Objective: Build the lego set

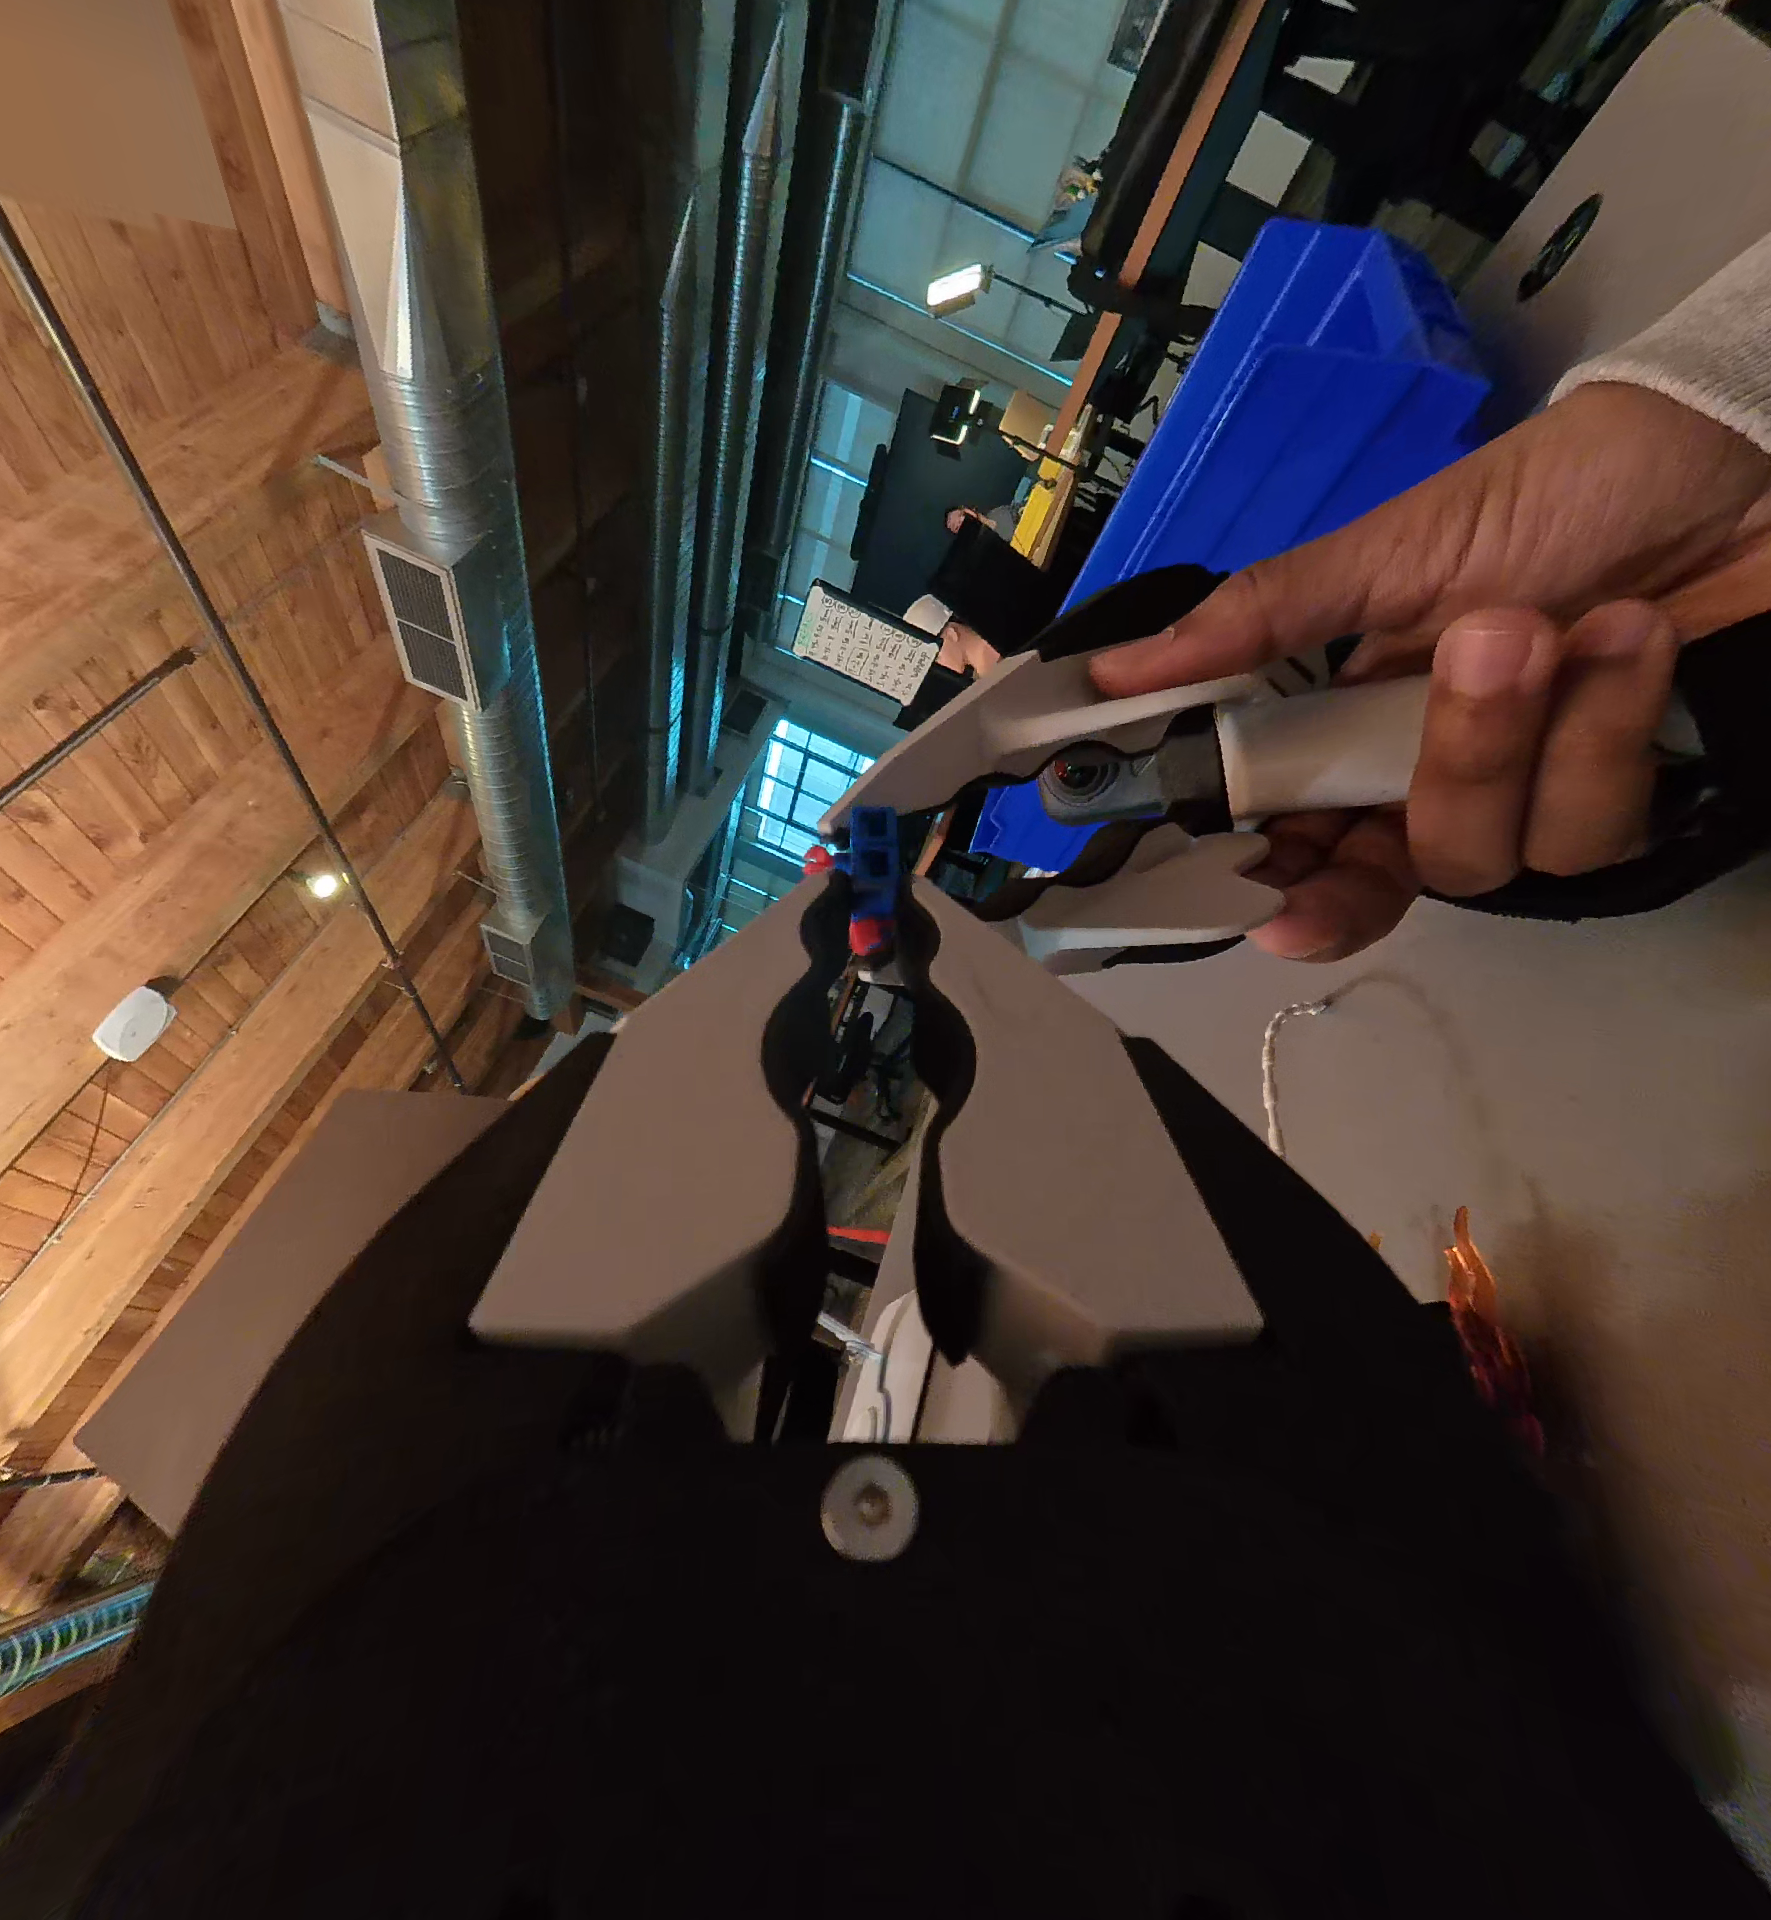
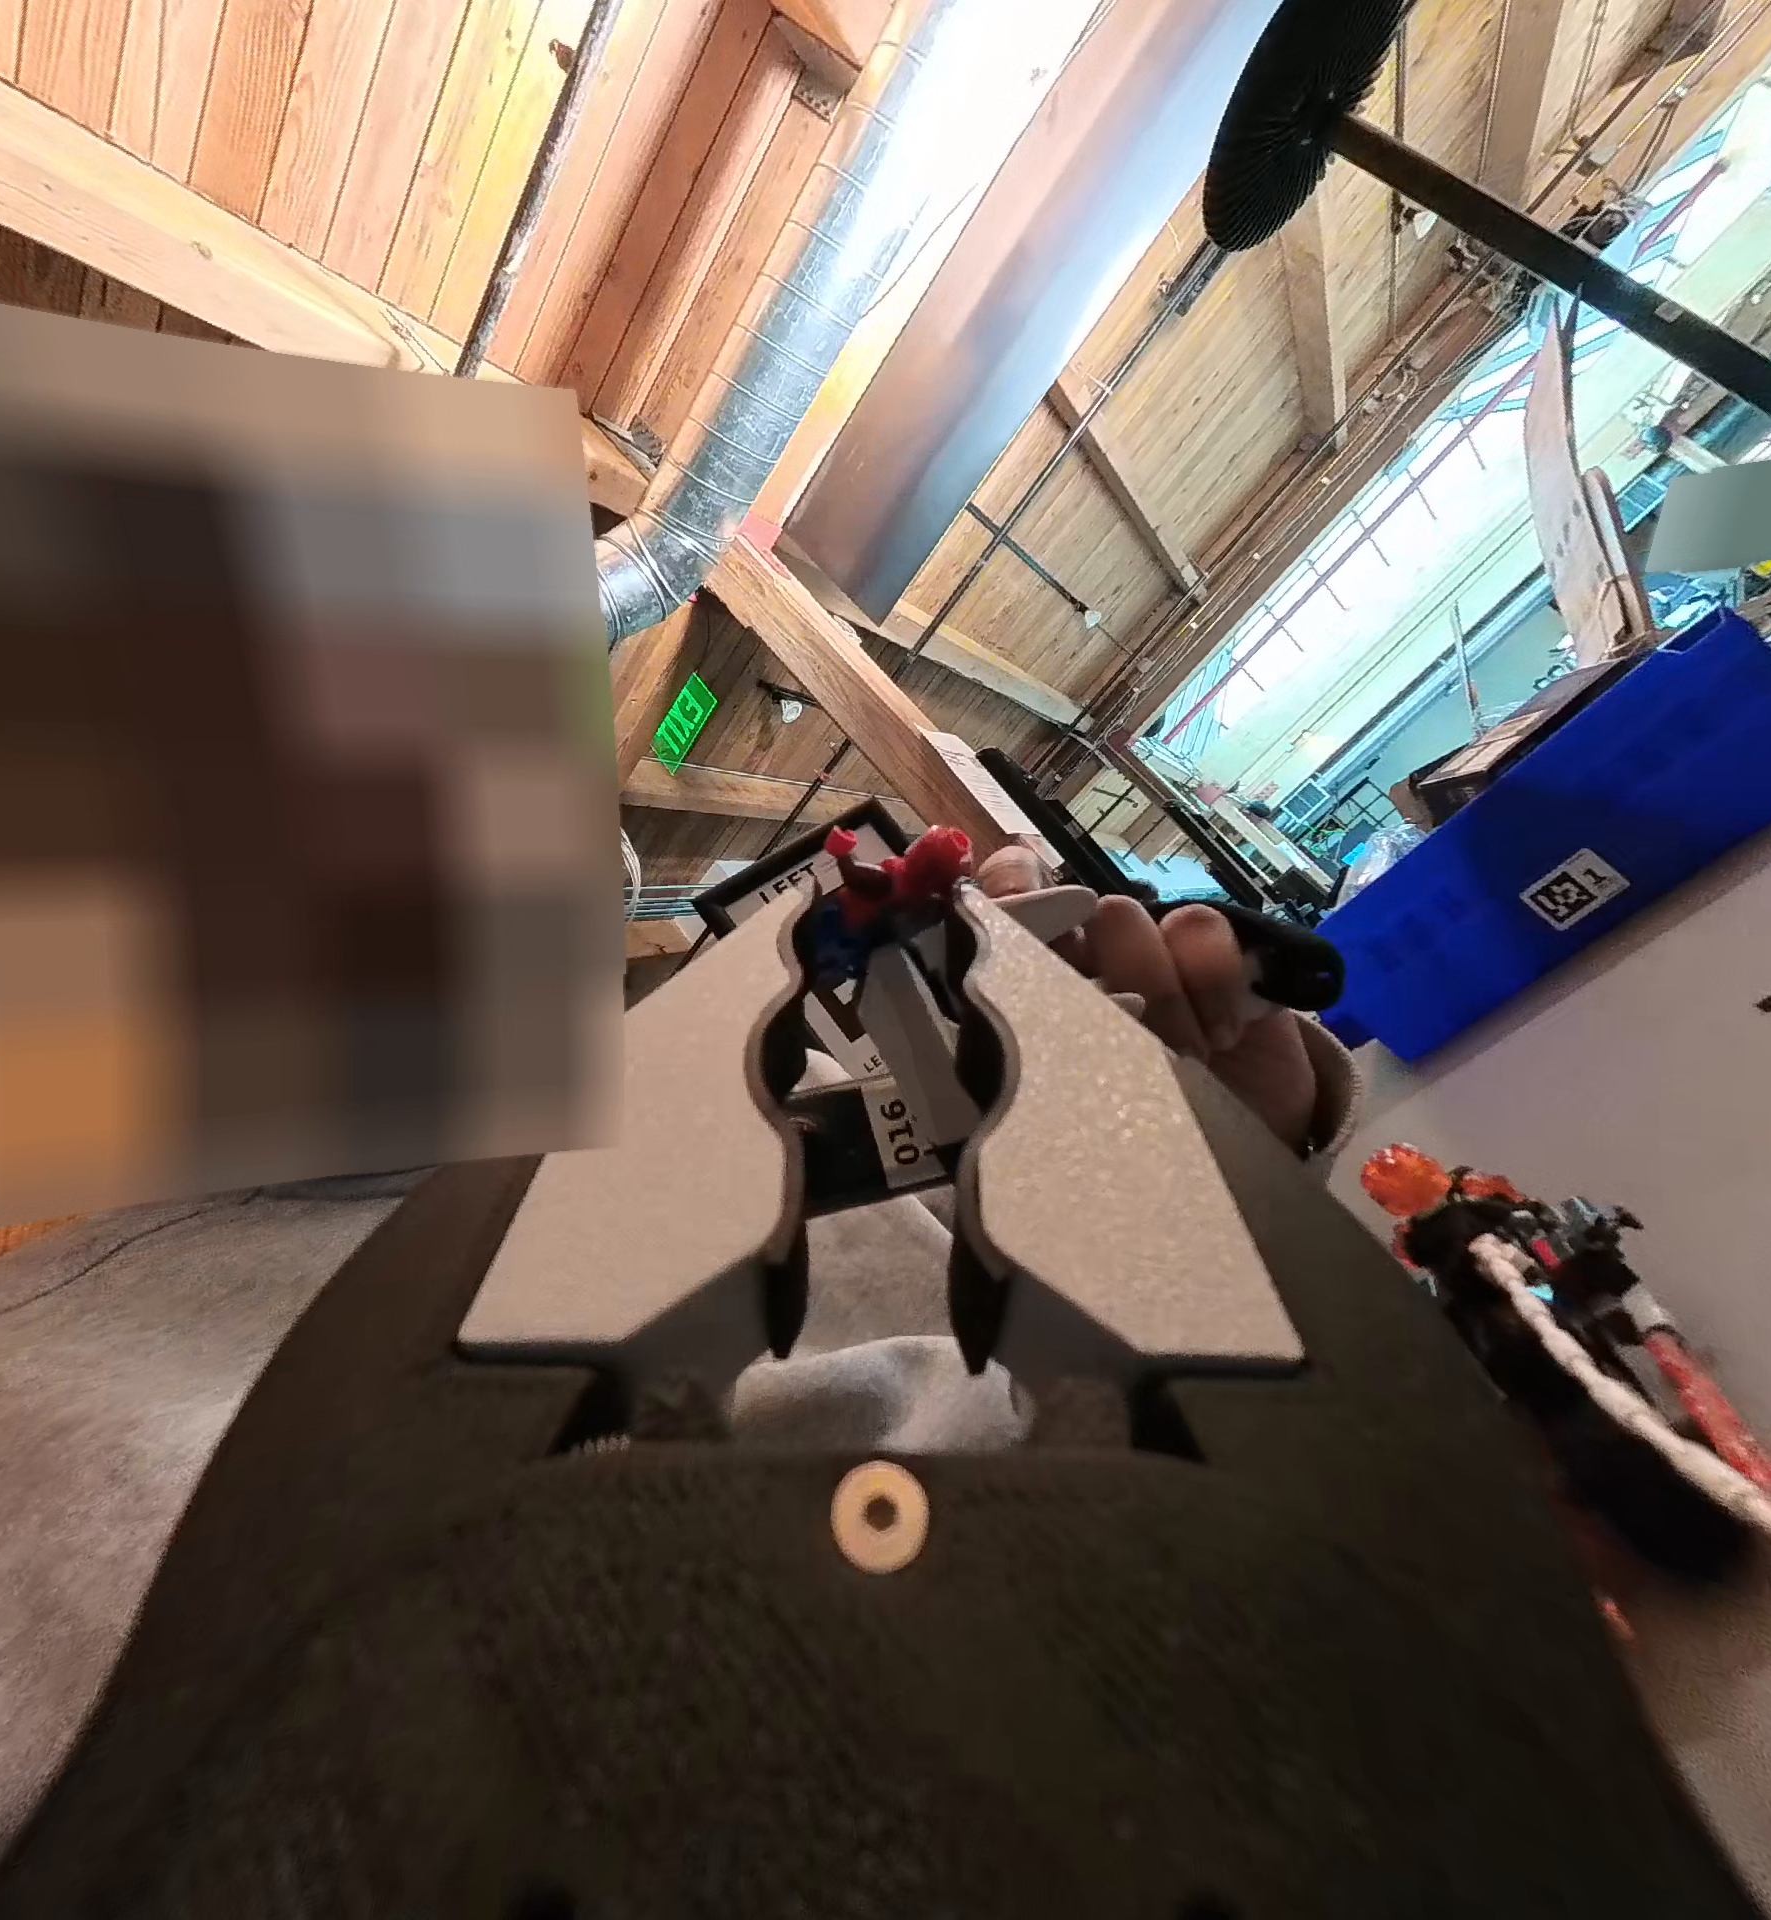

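Note:
A small red and blue minifigure (image 1: 873, 883) is held up in the air between both grippers. My left gripper (image 1: 870, 899) is shut on its red and blue body. The blue legs (image 1: 876, 840) stick out past the tips. The right gripper (image 1: 839, 826), held by a hand (image 1: 1483, 644), comes in from the right and its upper finger touches the blue legs. In the right wrist view my right gripper (image 2: 886, 904) is closed around the minifigure (image 2: 896, 883), whose red arm and head stand above the tips. A finger of the left gripper (image 2: 1047, 906) shows just behind it.
A blue bin (image 1: 1296, 436) (image 2: 1587, 862) stands on the white table (image 1: 1535, 1143) (image 2: 1691, 1039). A built figure with an orange head on a dark bike (image 2: 1504, 1257), with a white string across it, lies on the table at the right. A white string (image 1: 1276, 1049) also lies there.

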Demonstrator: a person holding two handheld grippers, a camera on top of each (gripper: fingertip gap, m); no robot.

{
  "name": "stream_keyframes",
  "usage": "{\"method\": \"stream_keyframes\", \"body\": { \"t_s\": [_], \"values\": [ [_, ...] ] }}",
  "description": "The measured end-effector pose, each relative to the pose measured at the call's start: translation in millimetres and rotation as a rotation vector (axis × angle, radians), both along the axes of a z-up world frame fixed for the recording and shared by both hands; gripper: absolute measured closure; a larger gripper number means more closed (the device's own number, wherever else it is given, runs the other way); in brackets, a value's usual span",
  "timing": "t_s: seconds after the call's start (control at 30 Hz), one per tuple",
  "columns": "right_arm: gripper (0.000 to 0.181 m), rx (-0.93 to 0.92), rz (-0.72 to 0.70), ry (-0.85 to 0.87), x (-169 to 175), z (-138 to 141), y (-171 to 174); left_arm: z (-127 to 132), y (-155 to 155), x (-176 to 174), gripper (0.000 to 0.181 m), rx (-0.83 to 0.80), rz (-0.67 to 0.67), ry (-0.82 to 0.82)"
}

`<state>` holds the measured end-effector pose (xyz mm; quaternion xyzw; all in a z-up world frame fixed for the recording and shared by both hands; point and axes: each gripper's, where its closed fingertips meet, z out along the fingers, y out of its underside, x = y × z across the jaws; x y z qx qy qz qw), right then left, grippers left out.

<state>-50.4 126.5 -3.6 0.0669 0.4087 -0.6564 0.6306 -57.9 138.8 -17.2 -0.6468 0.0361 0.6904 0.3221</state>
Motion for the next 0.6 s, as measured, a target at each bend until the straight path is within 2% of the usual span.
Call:
{"method": "stream_keyframes", "body": {
  "t_s": [0.03, 0.3, 0.6],
  "values": [
    [0.161, 0.0, -0.001, 0.0, 0, 0, 0, 0, 0, 0, 0.176, -0.003, 0.004, 0.004],
    [0.161, -0.004, -0.007, 0.008, 3, 2, 3, 0, 0, 1, 0.176, -0.005, 0.006, 0.066],
    [0.161, -0.01, -0.149, -0.004, -18, 1, 4, 6, -8, -1, 0.168, 0.125, -0.025, 0.024]
  ]
}}
